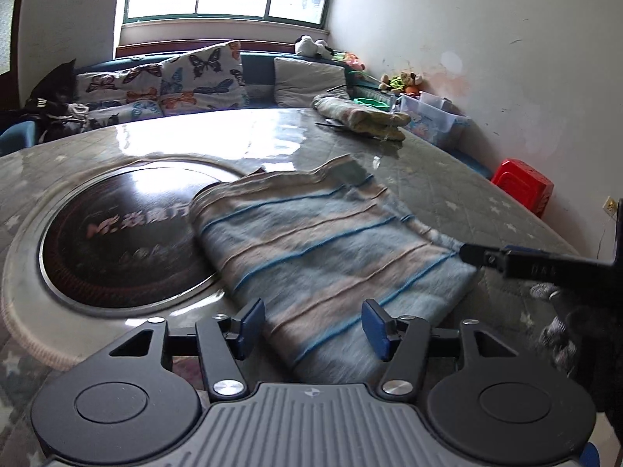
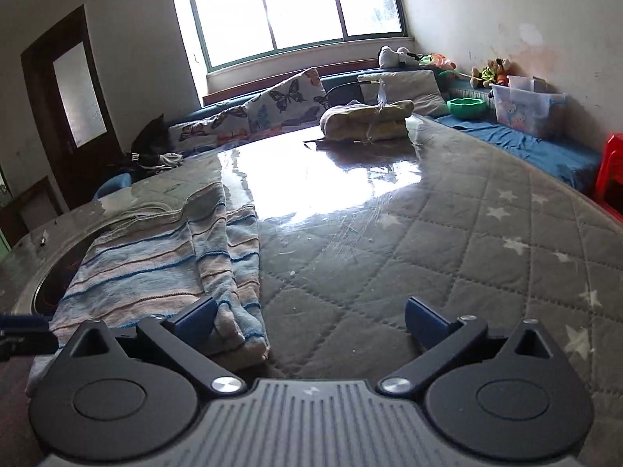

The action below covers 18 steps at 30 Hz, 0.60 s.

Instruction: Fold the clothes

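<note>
Grey quilted cloth with pale stars covers the worktop (image 2: 467, 233), and a glossy clear sheet lies over it, throwing back the window light. Everything below is placed from the striped garment (image 1: 311, 249), the one piece being folded: a knit of pale blue and beige bands crossed by thin bright-blue lines, lying flat and already doubled over on the near part of the worktop.

To the left of the garment, in the left wrist view, a round dark hotplate (image 1: 117, 241) with a metal ring is sunk into the worktop; the garment's left edge lies over its rim. Far beyond the garment, near the back edge, sits a folded yellowish bundle (image 2: 366, 118). Behind that, butterfly-print cushions (image 1: 202, 74) line a bench under the window. Off to the garment's right, well apart from it, stand a clear storage box (image 2: 521, 105) and a red plastic stool (image 1: 523, 186).

At the garment's near edge the left gripper (image 1: 311, 327) stands partly open, the cloth passing between its blue pads without either pressing on it. At the garment's right-hand folded edge the right gripper (image 2: 311, 319) is spread wide, its left pad just beside the fold, gripping nothing.
</note>
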### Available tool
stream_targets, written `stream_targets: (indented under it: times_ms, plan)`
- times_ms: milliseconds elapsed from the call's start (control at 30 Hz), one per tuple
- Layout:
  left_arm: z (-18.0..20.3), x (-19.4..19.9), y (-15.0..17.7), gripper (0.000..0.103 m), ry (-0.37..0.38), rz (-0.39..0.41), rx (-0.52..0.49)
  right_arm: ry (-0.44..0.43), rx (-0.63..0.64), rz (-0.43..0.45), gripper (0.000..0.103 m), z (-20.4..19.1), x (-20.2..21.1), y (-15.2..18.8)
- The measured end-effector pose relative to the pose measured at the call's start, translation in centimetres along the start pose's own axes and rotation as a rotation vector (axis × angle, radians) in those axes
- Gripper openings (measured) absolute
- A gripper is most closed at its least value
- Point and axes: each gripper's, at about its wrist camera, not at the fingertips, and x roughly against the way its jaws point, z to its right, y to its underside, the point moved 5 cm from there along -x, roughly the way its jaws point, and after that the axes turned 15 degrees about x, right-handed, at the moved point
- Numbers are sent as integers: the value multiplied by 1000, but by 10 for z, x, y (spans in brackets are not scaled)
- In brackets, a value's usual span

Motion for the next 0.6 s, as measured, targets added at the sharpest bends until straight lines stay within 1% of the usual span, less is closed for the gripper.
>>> stream_targets:
  times_ms: [100, 167, 400, 600]
  plan:
    - [-9, 0, 7, 64, -7, -12, 28, 7, 19, -9, 103, -3, -2, 0]
    - [-12, 1, 10, 68, -6, -17, 39, 8, 21, -11, 103, -3, -2, 0]
    - [-19, 8, 17, 69, -5, -16, 51, 6, 16, -6, 103, -3, -2, 0]
    - [-24, 14, 18, 73, -45, -8, 33, 9, 20, -8, 103, -4, -3, 1]
